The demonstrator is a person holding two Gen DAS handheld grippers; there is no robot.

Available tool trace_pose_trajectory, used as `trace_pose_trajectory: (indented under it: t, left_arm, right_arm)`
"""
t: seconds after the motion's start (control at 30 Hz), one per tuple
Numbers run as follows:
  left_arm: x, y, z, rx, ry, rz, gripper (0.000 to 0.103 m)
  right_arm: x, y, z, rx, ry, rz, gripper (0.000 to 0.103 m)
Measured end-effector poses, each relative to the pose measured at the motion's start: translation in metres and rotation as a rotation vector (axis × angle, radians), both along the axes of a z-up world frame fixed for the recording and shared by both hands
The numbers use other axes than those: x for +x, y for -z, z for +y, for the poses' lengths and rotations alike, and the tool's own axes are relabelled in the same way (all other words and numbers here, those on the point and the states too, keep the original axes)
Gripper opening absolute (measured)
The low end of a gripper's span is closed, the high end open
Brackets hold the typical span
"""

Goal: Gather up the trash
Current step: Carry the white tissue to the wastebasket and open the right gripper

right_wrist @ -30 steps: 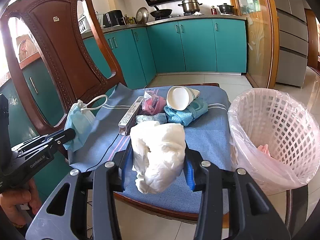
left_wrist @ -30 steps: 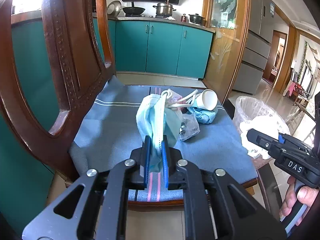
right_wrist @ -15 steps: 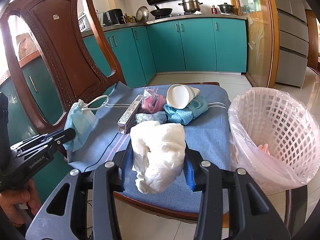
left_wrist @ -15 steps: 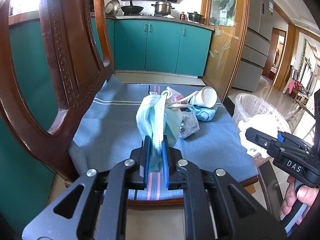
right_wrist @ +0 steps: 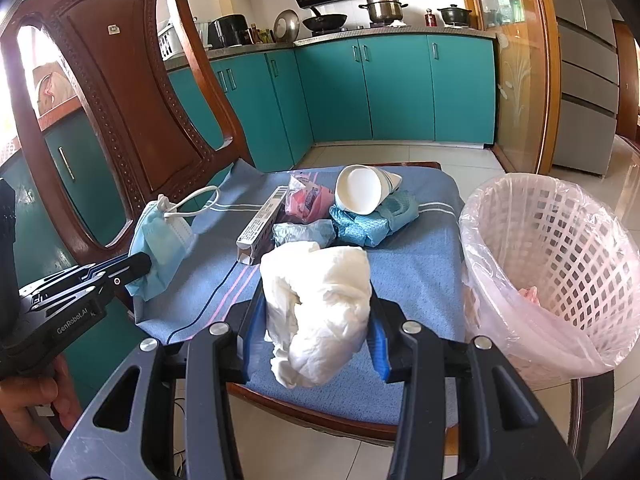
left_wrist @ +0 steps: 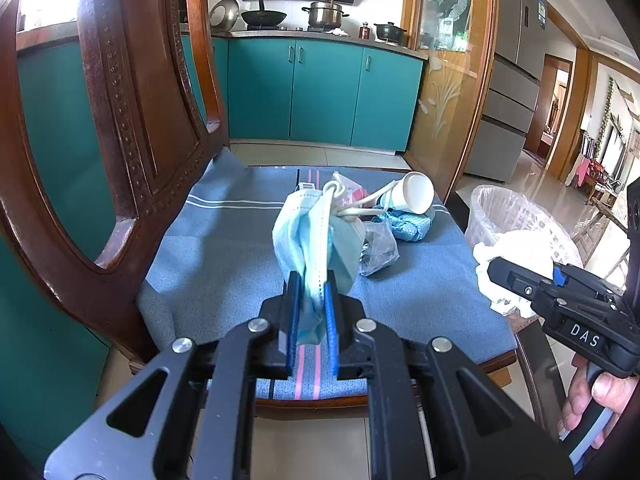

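Trash on the blue cushion (right_wrist: 420, 256) of a wooden chair (right_wrist: 132, 92): paper cup (right_wrist: 360, 196) lying on its side, atop a crumpled blue cloth (right_wrist: 372, 228); pink wrapper (right_wrist: 306, 200) just beside the cup; long narrow box (right_wrist: 262, 224) next to the wrapper; clear crinkled bag (right_wrist: 304, 234) in front of them.

Blue face mask (left_wrist: 310, 240) clamped between the blue pads of the left hand-held gripper (left_wrist: 311, 312), jaws pressed nearly together on its lower edge; mask raised above the cushion, white ear loops (left_wrist: 352, 208) trailing toward the cup.

White crumpled tissue wad (right_wrist: 320, 308) clamped between the pads of the right hand-held gripper (right_wrist: 318, 332), jaws held partway apart by its bulk; wad above the front edge of the cushion.

White lattice bin (right_wrist: 560, 248) lined with a clear bag, standing on the floor just beside the chair, to the right of the held wad; something pink at its bottom.

Teal cabinets (right_wrist: 400, 88) behind, counter (right_wrist: 392, 30) above them carrying a pot (right_wrist: 382, 6) and a wok (right_wrist: 324, 20). Fingers of a hand (left_wrist: 592, 396) wrapped around the right gripper's handle, seen in the left wrist view.
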State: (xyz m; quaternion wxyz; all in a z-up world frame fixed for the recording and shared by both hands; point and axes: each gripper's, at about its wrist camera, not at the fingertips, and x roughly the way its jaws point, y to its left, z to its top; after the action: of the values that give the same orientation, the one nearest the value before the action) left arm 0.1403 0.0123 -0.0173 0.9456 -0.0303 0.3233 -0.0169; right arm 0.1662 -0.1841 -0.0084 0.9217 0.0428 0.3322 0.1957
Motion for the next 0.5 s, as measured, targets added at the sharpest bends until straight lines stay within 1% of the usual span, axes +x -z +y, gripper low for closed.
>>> trace_pose_trajectory:
  t: [0.17, 0.27, 0.33, 0.4, 0.43, 0.5]
  left_arm:
    - [-0.001, 0.000, 0.000, -0.002, -0.001, 0.000, 0.013]
    - [-0.001, 0.000, 0.001, -0.004, 0.000, 0.000, 0.013]
    - [-0.002, 0.000, 0.001, -0.006, 0.000, -0.001, 0.013]
    - [-0.003, 0.001, 0.001, -0.008, 0.007, -0.001, 0.013]
    - [-0.003, 0.001, 0.000, -0.007, 0.009, -0.003, 0.013]
    - [-0.004, 0.001, -0.002, -0.005, 0.018, -0.003, 0.013]
  right_arm:
    - [0.001, -0.003, -0.006, 0.006, 0.015, -0.015, 0.043]
    - [0.006, -0.013, -0.024, 0.019, 0.058, -0.051, 0.044]
    - [0.016, -0.024, -0.051, 0.032, 0.137, -0.087, 0.044]
    - [0.026, -0.030, -0.078, 0.062, 0.212, -0.101, 0.045]
    - [0.033, -0.033, -0.096, 0.080, 0.261, -0.109, 0.048]
    - [0.043, -0.034, -0.128, 0.100, 0.354, -0.128, 0.065]
